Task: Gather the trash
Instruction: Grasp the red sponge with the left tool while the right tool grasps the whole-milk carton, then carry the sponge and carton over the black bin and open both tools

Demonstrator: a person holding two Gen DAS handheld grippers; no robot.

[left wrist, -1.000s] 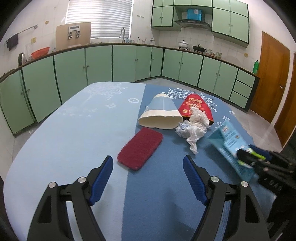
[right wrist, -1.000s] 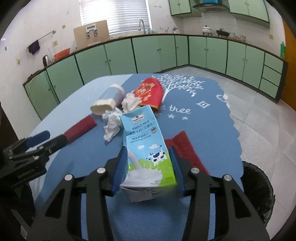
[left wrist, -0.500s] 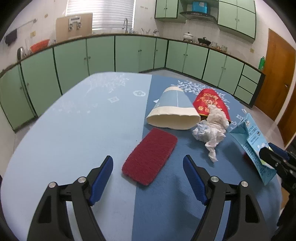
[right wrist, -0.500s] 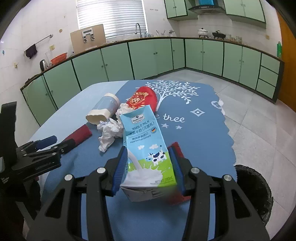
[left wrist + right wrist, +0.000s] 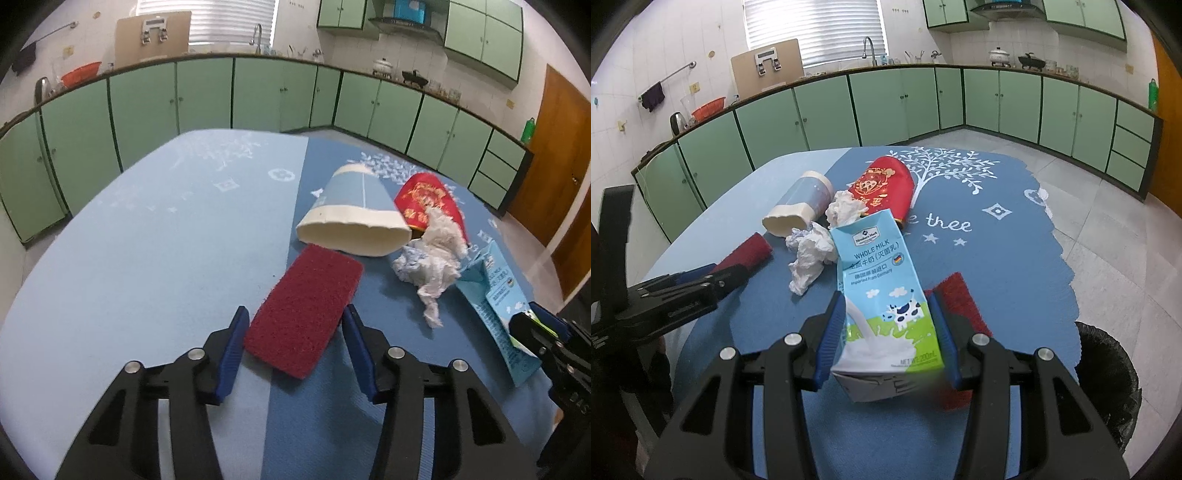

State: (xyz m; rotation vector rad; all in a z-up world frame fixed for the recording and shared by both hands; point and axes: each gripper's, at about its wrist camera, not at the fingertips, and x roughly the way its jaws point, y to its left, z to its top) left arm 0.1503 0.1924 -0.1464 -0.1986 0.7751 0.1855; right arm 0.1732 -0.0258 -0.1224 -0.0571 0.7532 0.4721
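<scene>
1. Gripping a milk carton between the blue pads of the right gripper, base toward the camera, raised over the tabletop's right edge; below that edge, a black-lined trash bin on the tiled floor.
2. Straddling the near end of a dark red scouring pad with the left gripper, jaws narrowed to just outside its long sides; contact cannot be told.
3. Lying flat near the tabletop's middle, pad slanted, rough and fibrous; wide bare light-blue surface toward the left edge.
4. Crowding the far side of the pad: a paper cup tipped on its side, rim flattened and almost touching the pad; crumpled white tissue just right of it; a red packet with gold print behind the tissue.
5. Peeking from under the carton near the right edge, a second red pad.
6. Reading on the carton: "Member's Mark", "WHOLE MILK", "Imported from Germany", "NET WT. 200mL", with a cow and a milk splash.
7. Reading on the tablecloth: "tree", beside a white tree print.
</scene>
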